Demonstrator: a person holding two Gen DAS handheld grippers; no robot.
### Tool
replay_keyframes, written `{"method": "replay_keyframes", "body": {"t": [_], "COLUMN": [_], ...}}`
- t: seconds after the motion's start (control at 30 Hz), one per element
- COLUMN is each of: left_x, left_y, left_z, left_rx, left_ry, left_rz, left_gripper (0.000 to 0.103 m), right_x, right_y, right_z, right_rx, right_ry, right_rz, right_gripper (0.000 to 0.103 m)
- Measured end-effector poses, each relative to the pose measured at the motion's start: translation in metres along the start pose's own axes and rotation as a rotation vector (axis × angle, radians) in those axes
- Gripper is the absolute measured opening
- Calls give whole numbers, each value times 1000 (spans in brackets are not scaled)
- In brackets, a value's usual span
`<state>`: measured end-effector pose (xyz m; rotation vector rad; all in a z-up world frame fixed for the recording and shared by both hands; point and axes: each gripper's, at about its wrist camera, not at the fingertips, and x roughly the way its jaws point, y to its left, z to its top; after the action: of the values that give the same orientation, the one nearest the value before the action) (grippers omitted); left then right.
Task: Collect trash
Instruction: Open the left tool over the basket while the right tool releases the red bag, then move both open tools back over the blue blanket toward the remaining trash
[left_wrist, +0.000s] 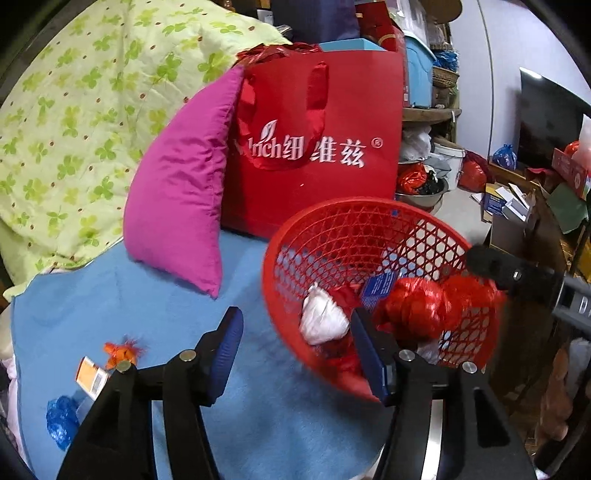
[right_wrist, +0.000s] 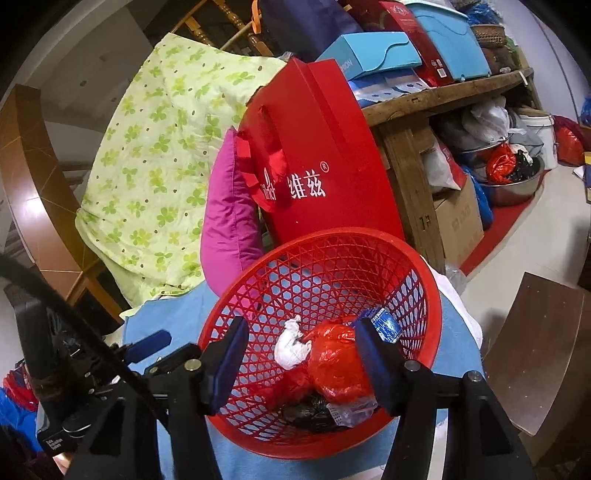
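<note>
A red mesh basket (left_wrist: 369, 221) (right_wrist: 321, 236) sits tilted on a blue cloth (left_wrist: 147, 295). It holds a white crumpled wad (left_wrist: 321, 319) (right_wrist: 291, 347), a red plastic bag (left_wrist: 417, 310) (right_wrist: 336, 365) and a blue packet (left_wrist: 378, 286) (right_wrist: 386, 325). My left gripper (left_wrist: 297, 354) is open, with the basket's near rim passing between its jaws untouched. My right gripper (right_wrist: 303, 362) hangs open over the basket's contents, gripping nothing. On the cloth to the left lie an orange scrap (left_wrist: 123, 352), an orange-and-white card (left_wrist: 90, 376) and a blue plastic bag (left_wrist: 61, 421).
Behind the basket stand a red gift bag (left_wrist: 317, 147) (right_wrist: 325, 166), a pink pillow (left_wrist: 177, 203) and a green clover quilt (left_wrist: 74, 129). A wooden table (right_wrist: 424, 99) piled with boxes, a steel basin (right_wrist: 513, 184) and a brown stool (right_wrist: 539, 350) are on the right.
</note>
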<state>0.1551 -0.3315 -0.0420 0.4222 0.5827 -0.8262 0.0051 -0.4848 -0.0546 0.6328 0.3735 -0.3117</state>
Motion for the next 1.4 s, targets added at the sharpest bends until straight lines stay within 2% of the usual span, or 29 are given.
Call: {"method": "replay_keyframes", "body": {"t": [0.1,0.27,0.43,0.67,0.83,1.03,1.2,1.4], "left_x": [-10,-27,-54,-99,-118,-128,-137,-146], "left_y": [11,37,68,117,140,170,191,206], "left_z": [-12,-38,-65,-100,-118,-141,-153,-163], "left_rx": [-21,-70,-114,-214,-249,-330,-379,-420], "left_ry": [8,45,42,17,2,12,1,-12], "left_rz": [40,113,193,294,356,392,428,444], "left_gripper": [68,69,74,79,80,80,81,82], "right_x": [-5,-12,-21,-23,-16,-3,10,29], "right_y": [7,24,51,104,149,196,223,232], "right_z": [0,0,-2,-14,-31,-53,-70,-87], "right_rx": [-14,-42,-84,-176,-286,-404,-471,-455], "right_ry": [-3,-7,-10,15,51,105,143,198], "right_rz": [7,32,66,119,156,198,203,192], "right_gripper": [64,64,64,67,70,70,75,77]}}
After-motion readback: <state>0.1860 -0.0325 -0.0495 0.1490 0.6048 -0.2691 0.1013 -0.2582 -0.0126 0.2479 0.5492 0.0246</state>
